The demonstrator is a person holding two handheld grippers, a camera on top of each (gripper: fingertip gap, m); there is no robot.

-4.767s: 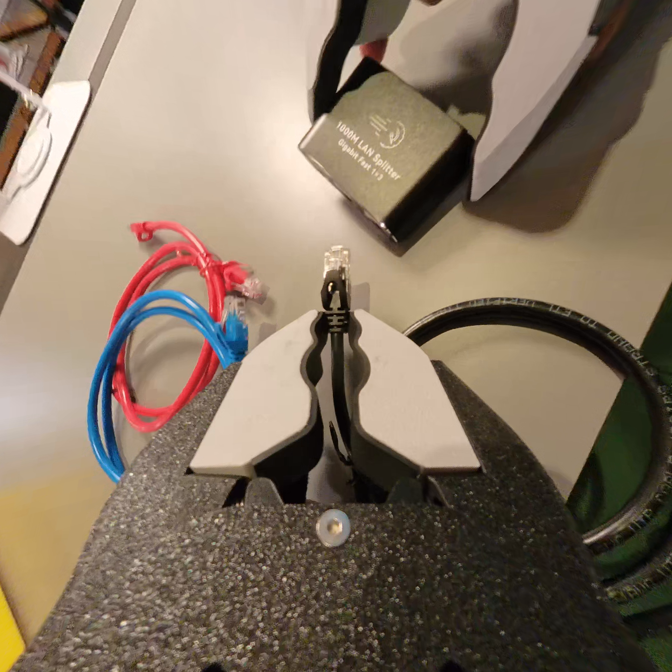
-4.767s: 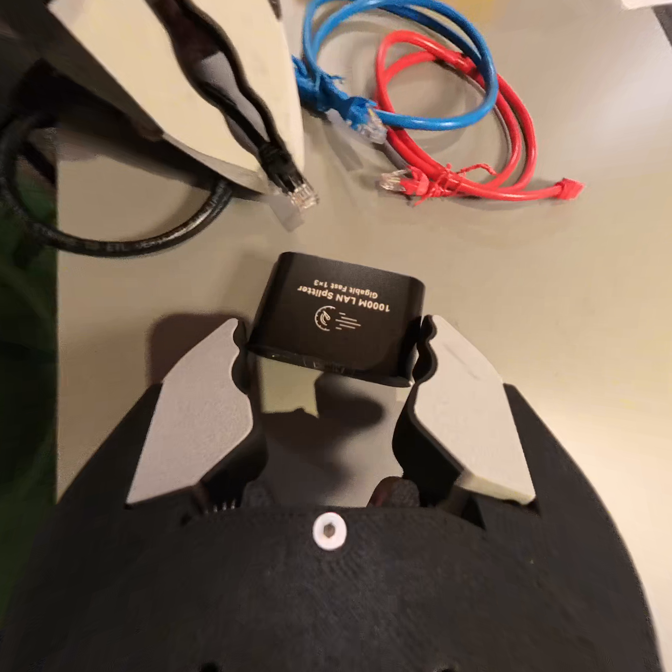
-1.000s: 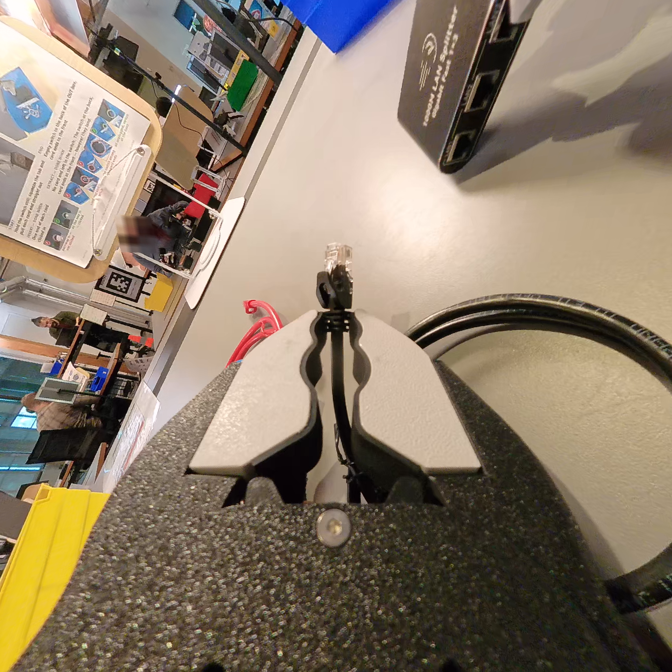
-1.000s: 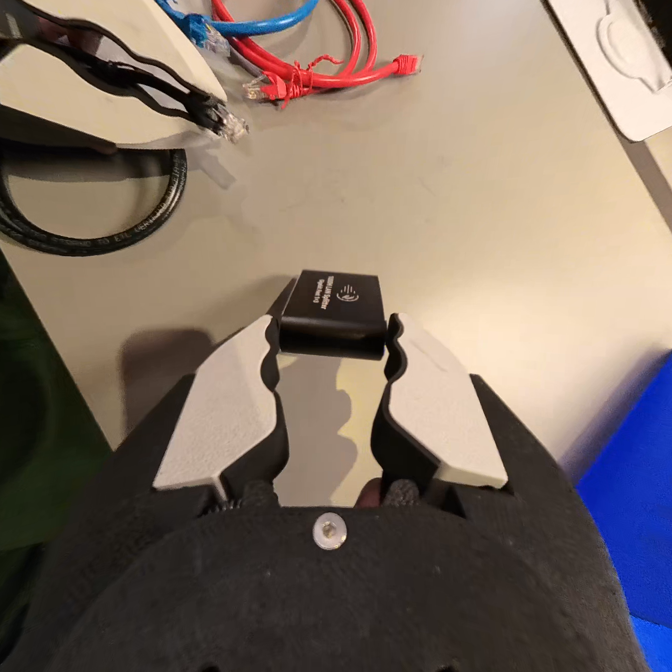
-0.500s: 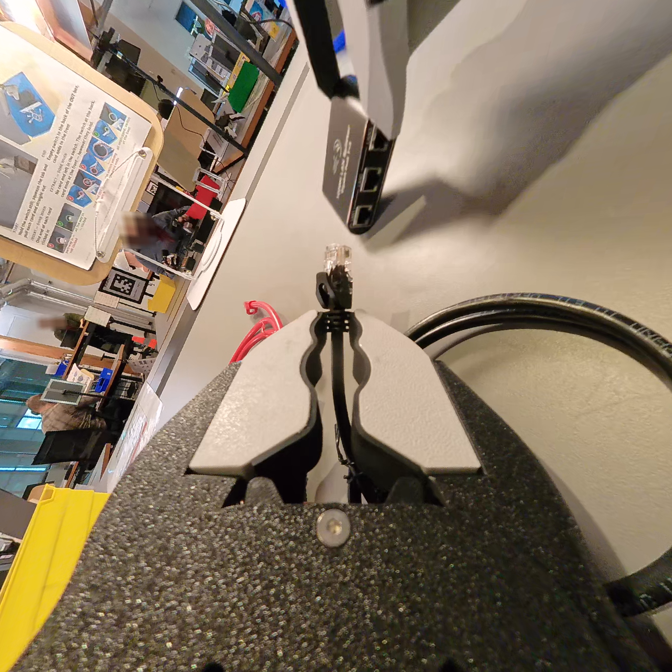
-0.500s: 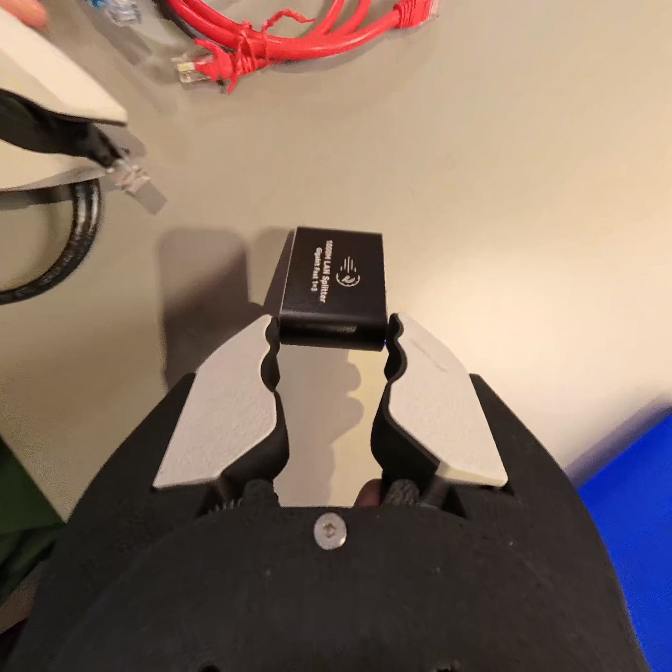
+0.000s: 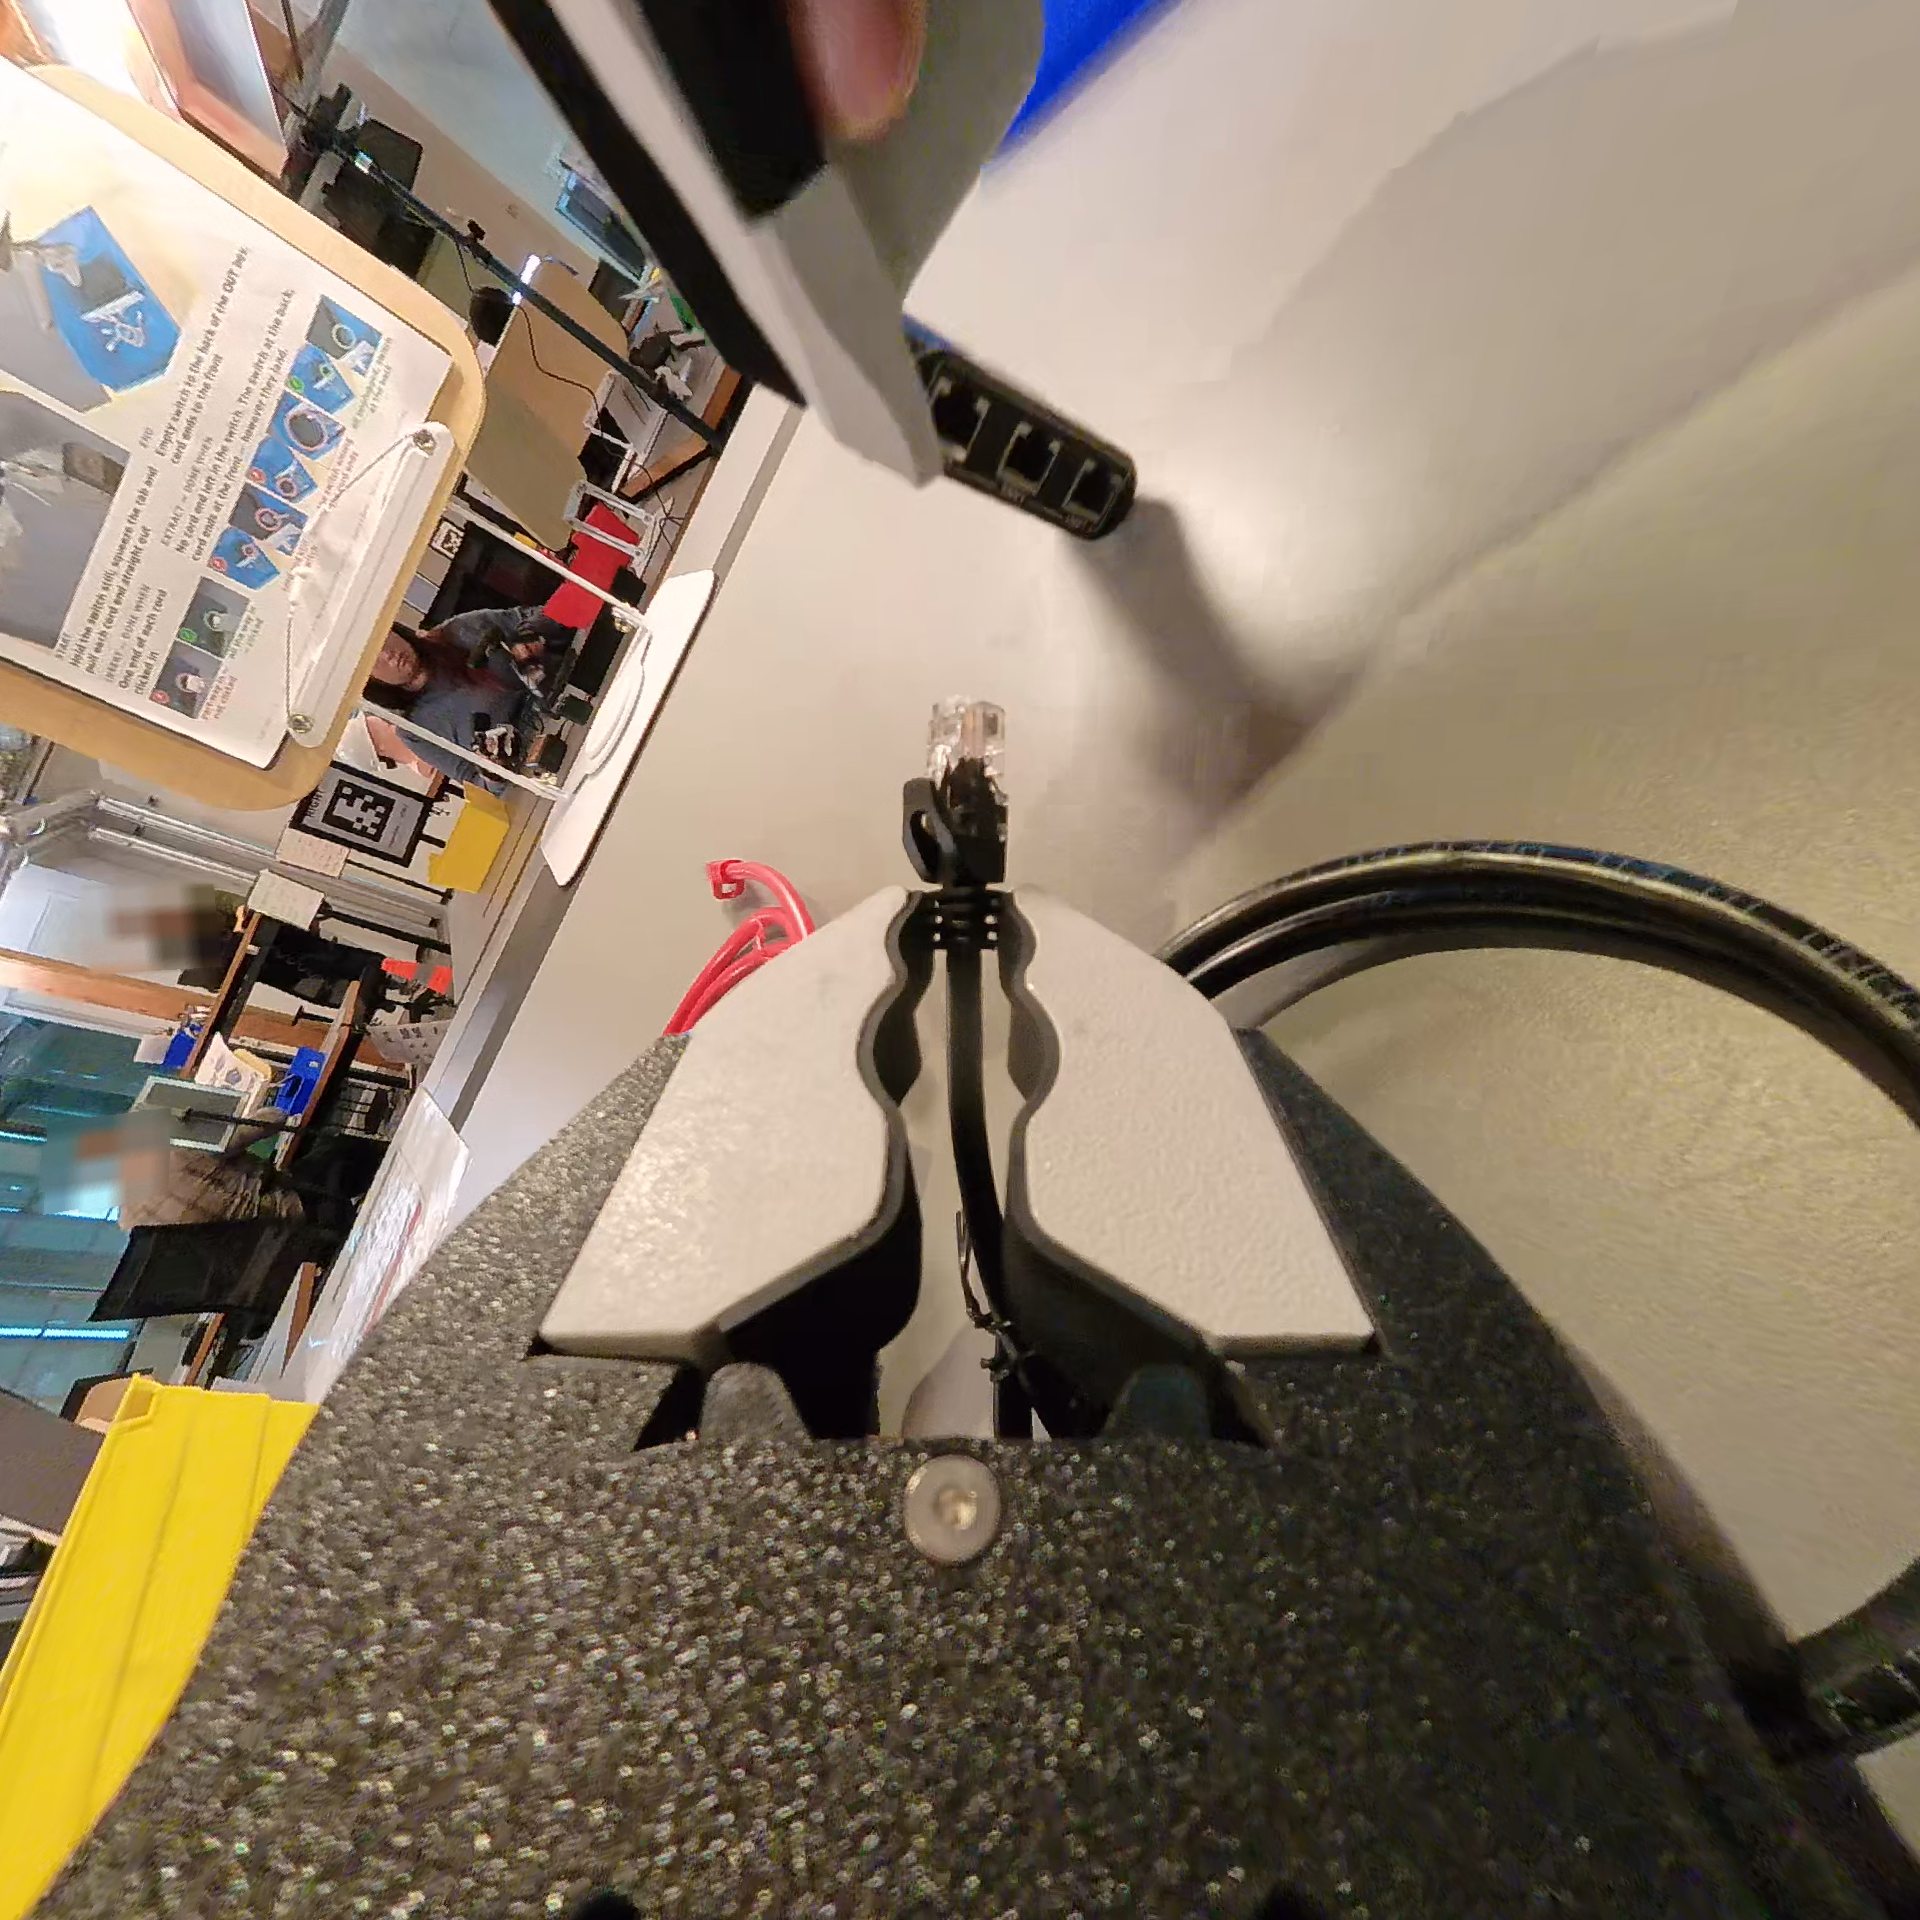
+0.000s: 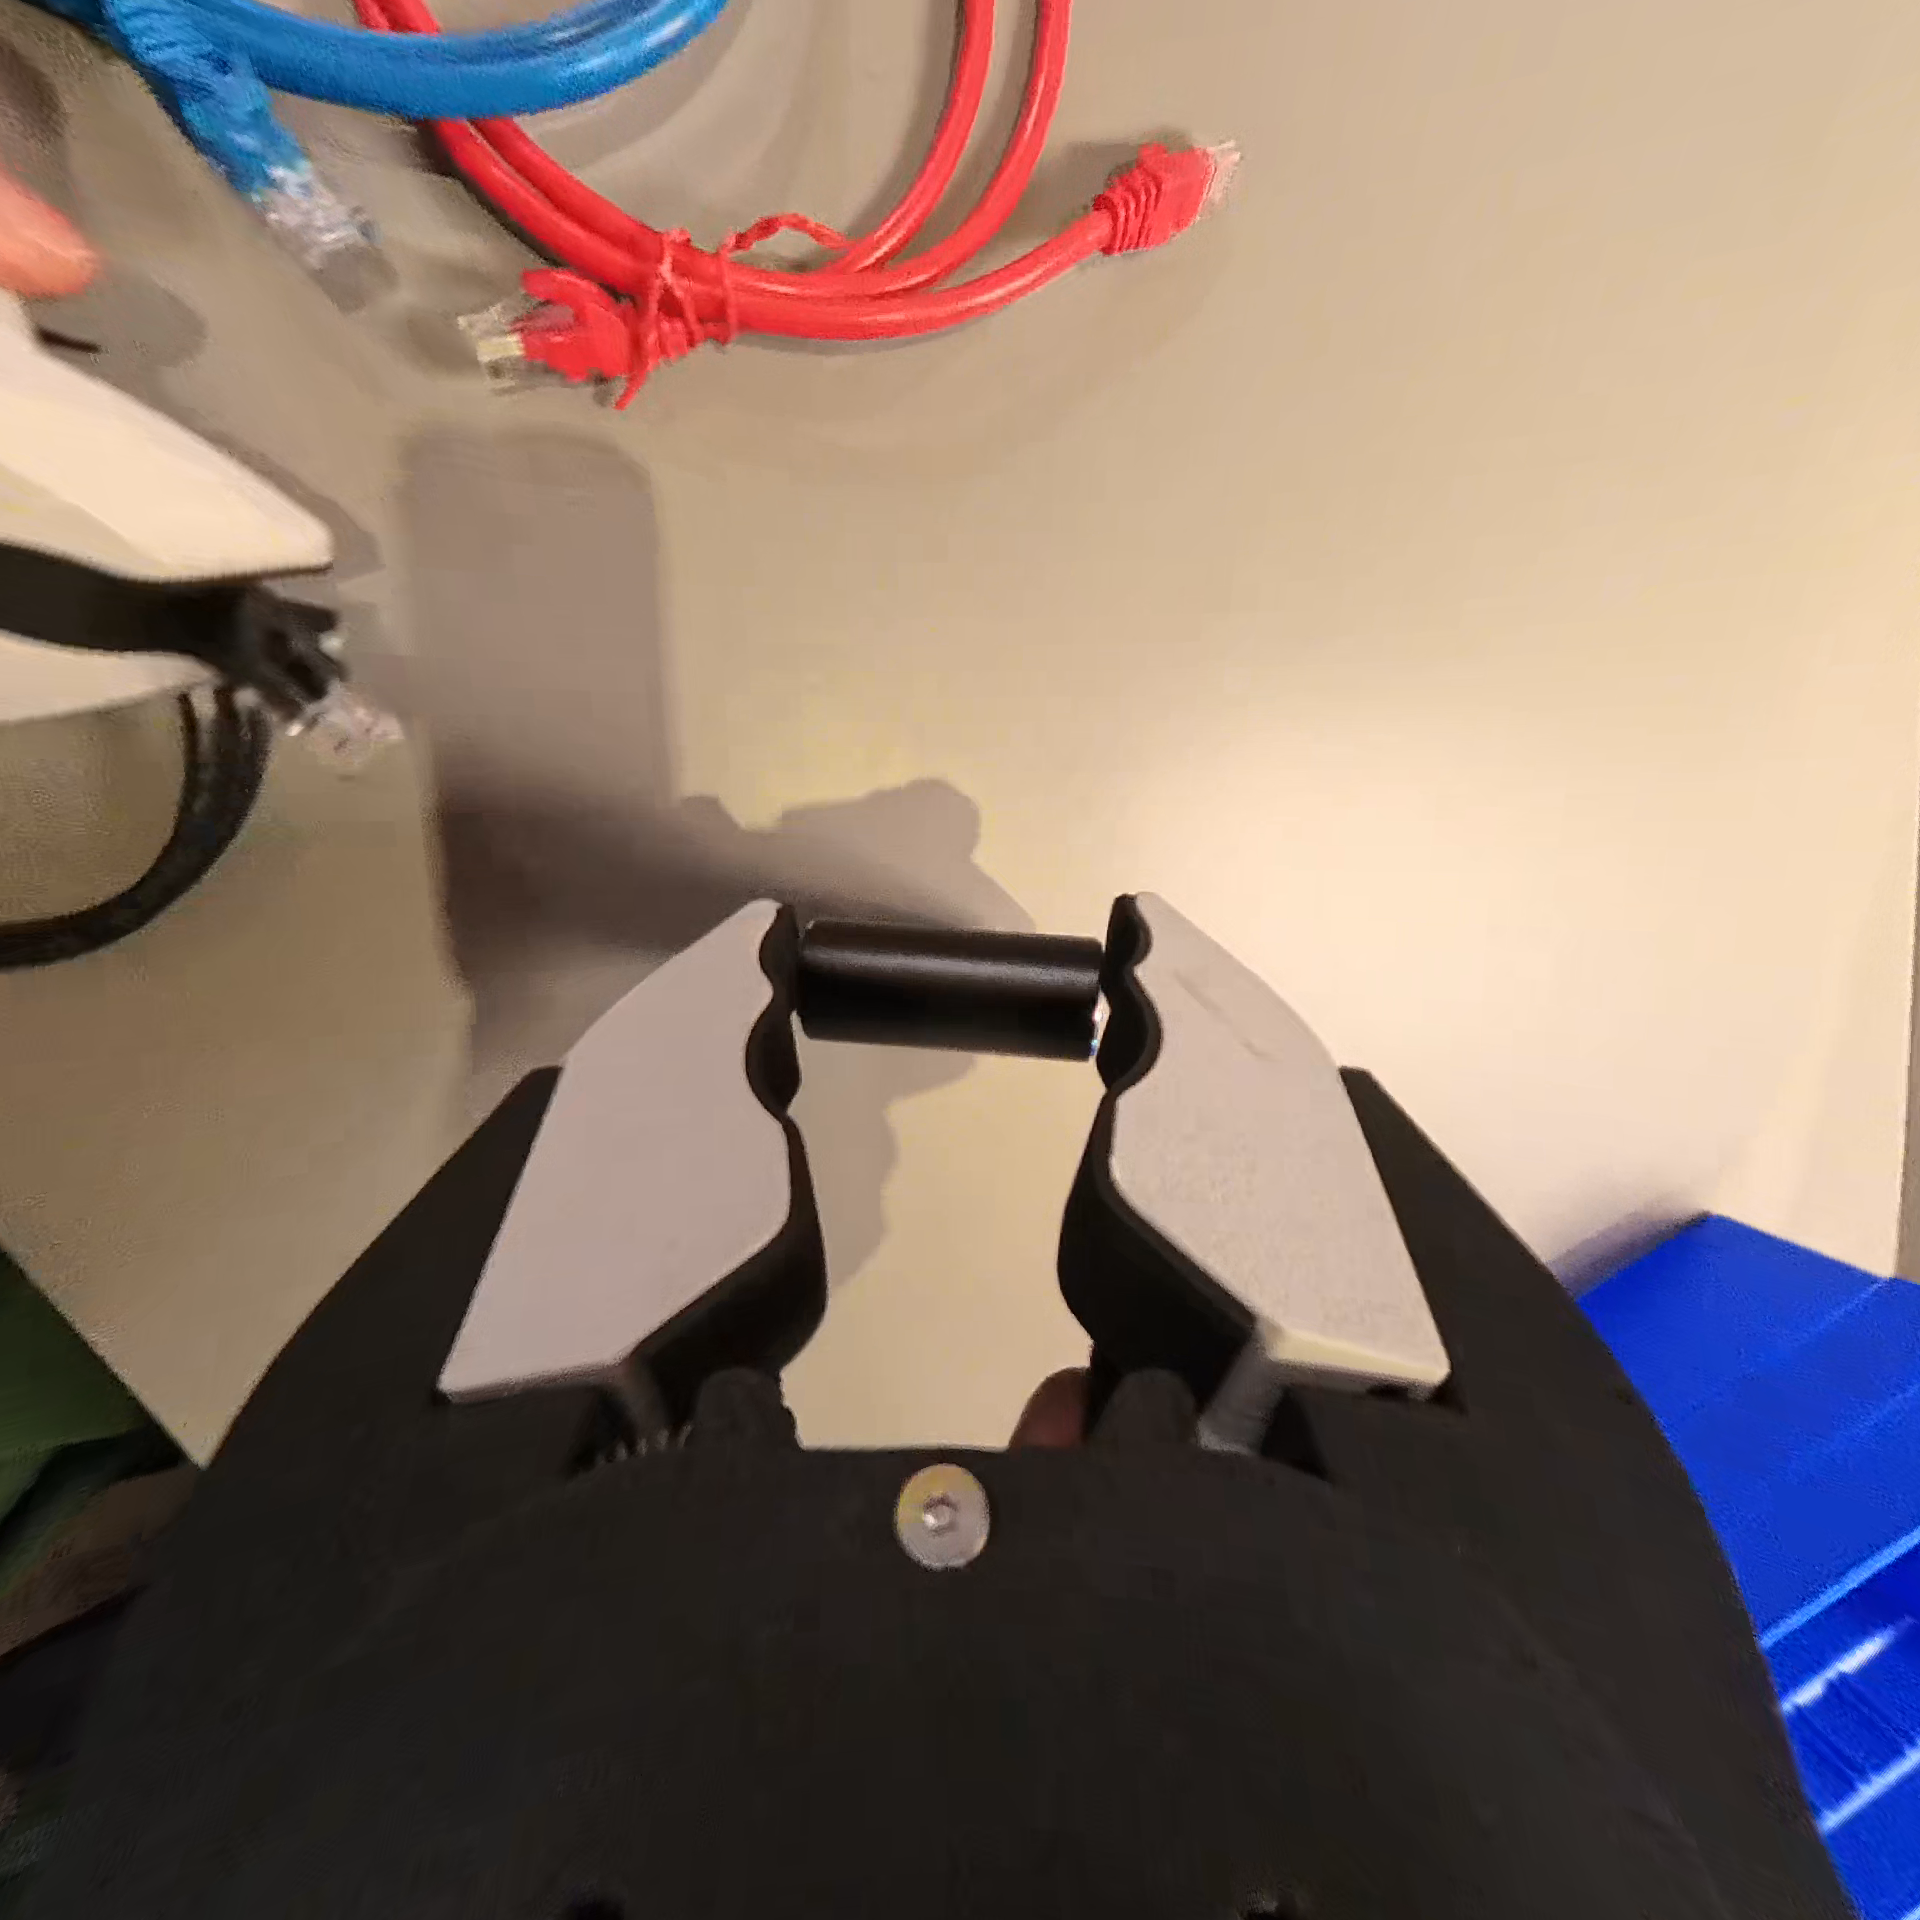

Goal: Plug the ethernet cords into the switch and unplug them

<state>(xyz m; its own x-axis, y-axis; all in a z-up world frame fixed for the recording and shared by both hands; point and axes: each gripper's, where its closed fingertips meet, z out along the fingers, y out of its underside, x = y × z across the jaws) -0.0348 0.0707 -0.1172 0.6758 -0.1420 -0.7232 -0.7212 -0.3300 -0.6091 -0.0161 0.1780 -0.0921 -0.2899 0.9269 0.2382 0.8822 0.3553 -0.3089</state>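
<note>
Left wrist view: the black switch (image 7: pixel 1023 457) is held above the table (image 7: pixel 1558 623), its row of ports turned toward the black ethernet cord (image 7: pixel 966 790); small pale markings under the ports are too blurred to be made out. The cord is clenched in the left gripper (image 7: pixel 961 925), its clear plug protruding beyond the tips. In the right wrist view the switch (image 8: pixel 945 992) is grasped endwise by the half-spread right gripper (image 8: pixel 948 987). A red cord (image 8: pixel 831 301) and a blue cord (image 8: pixel 416 73) lie beyond.
</note>
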